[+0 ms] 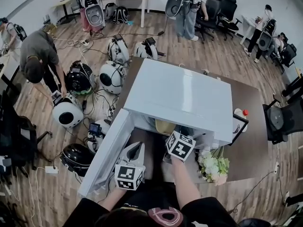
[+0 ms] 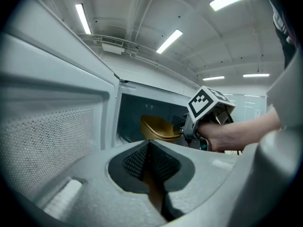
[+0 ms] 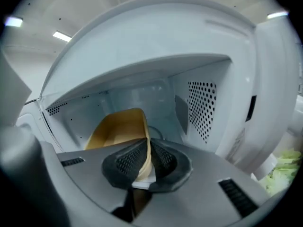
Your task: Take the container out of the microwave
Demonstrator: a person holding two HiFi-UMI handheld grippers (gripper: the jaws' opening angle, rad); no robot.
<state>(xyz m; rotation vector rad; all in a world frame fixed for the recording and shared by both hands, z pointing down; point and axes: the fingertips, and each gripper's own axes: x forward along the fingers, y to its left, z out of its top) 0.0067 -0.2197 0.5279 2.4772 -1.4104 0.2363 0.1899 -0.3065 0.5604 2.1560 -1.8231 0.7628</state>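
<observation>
Clamped right gripper point(image 3: 146, 156) on rim of container point(image 3: 118, 126), tilted inside microwave point(image 3: 204, 109) near its mouth, likely to draw it out; held left gripper point(image 2: 149, 160) shut, empty, beside open door point(image 1: 106, 156), clear of path.

In the right gripper view, the right gripper's point(image 3: 147, 159) pads cover the stretch of the container's point(image 3: 119, 126) wall they pinch, so I can't see that part. From the head view I get only a tan sliver of the container under the microwave's point(image 1: 180, 96) top, which also hides that gripper's jaws and the cavity. In the left gripper view the marker cube point(image 2: 208, 103) and the hand point(image 2: 222, 136) block the container's right end. The flowers point(image 3: 284, 167) are blurred and cut by the picture's edge. A red-capped thing point(image 1: 241, 113) beside the microwave is too small for me to name.
</observation>
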